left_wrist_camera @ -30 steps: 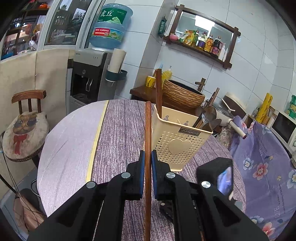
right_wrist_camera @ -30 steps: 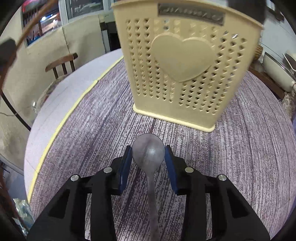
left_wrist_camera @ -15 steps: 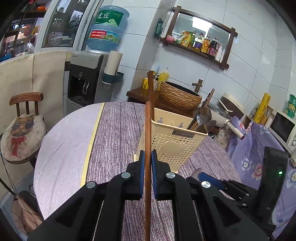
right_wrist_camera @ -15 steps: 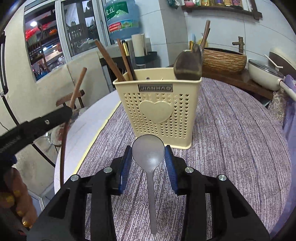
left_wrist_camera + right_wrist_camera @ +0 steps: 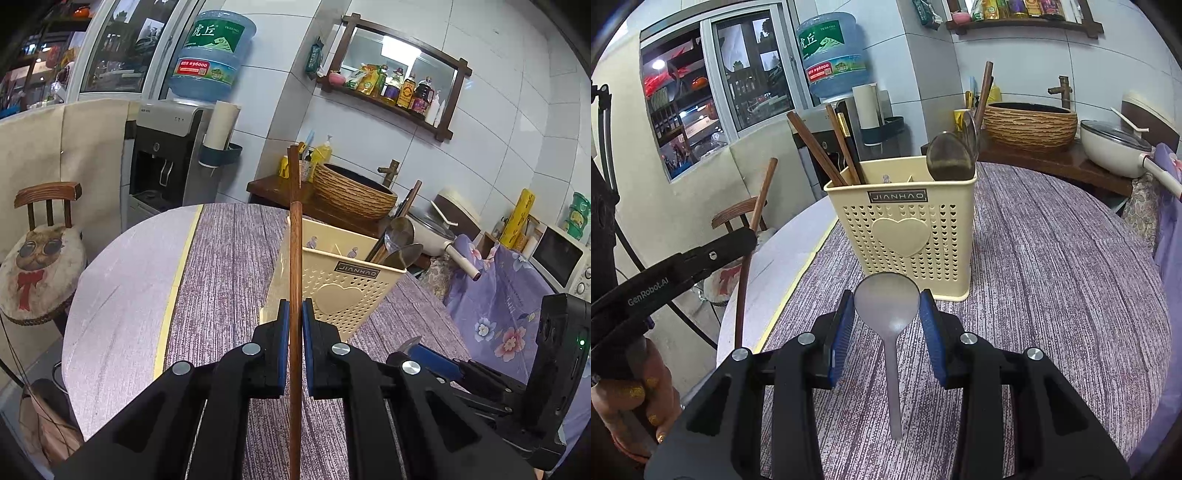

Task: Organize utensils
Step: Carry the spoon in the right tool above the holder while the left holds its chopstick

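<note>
Since a second ago your right gripper [image 5: 886, 314] has lifted away from the tabletop [image 5: 1052, 295], so the cream utensil basket [image 5: 905, 236] that filled its view now stands whole, farther ahead; your left gripper [image 5: 293, 325] has stayed put.

Left wrist view: your left gripper is clamped on a brown wooden chopstick [image 5: 294, 258], which runs upright between the blue pads and rises past the near left corner of the utensil basket [image 5: 343, 288]. The basket stands on the purple striped tabletop [image 5: 229, 266], just right of centre. Metal spoons [image 5: 400, 243] lean out of its right compartment. Your right gripper [image 5: 417, 345] shows low at the right, with a spoon tip poking from it.

Right wrist view: your right gripper is closed on the bowl of a pale grey spoon [image 5: 888, 306], pads pressing its two edges, handle hanging down toward you. The basket stands just beyond, upright on the tabletop, heart facing you. Dark chopsticks [image 5: 831, 147] lean in its left compartment and metal spoons [image 5: 951, 157] in its right. At the far left your left gripper [image 5: 746, 240] holds the wooden chopstick [image 5: 753, 236], and your hand [image 5: 631, 398] grips the handle below.
</note>
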A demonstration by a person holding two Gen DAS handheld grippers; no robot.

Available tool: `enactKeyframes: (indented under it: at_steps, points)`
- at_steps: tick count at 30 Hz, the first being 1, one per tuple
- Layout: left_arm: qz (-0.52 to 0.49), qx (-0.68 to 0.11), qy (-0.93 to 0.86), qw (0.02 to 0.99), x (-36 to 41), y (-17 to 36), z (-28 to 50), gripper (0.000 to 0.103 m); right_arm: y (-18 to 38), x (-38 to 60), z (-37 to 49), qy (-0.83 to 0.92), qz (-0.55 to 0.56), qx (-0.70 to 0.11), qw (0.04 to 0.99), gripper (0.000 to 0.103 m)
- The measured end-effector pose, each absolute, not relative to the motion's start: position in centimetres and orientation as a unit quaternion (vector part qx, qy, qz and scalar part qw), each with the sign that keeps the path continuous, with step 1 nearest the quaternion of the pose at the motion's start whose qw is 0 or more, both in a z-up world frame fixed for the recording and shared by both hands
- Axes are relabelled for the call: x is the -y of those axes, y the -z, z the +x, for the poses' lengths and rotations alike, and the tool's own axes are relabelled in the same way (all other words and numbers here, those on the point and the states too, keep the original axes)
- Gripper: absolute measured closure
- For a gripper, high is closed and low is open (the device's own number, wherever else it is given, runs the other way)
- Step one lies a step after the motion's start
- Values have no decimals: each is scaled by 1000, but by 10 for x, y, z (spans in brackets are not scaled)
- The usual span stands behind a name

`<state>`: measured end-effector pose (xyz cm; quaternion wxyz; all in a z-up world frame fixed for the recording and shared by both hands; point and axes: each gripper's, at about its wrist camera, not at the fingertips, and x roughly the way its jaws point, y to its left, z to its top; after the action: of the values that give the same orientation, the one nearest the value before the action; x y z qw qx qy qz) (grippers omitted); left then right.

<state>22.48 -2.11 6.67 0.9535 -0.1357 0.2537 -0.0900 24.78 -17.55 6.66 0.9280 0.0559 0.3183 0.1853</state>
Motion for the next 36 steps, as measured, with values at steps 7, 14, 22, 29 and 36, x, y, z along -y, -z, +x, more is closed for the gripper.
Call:
enactKeyframes:
  at_steps: [7,14,22,29,36]
  points:
    - [-143,-242,105,954,19,-75,223,95,-80,176,240,-187,51,-304,933,66]
    - [-152,-238,118,952,19,-76,224,95,-87,175,239,-189,53,-299,934,66]
    - [-159,-235,119,951,18,-75,223,95,-90,176,235,-185,54,-293,936,66]
    - [-153,-218,124,956,21,-89,223,95,-104,178,232,-196,66,-279,938,66]
    - [-176,-171,137,960,18,-133,248,95,-151,178,246,-200,72,-230,950,66]
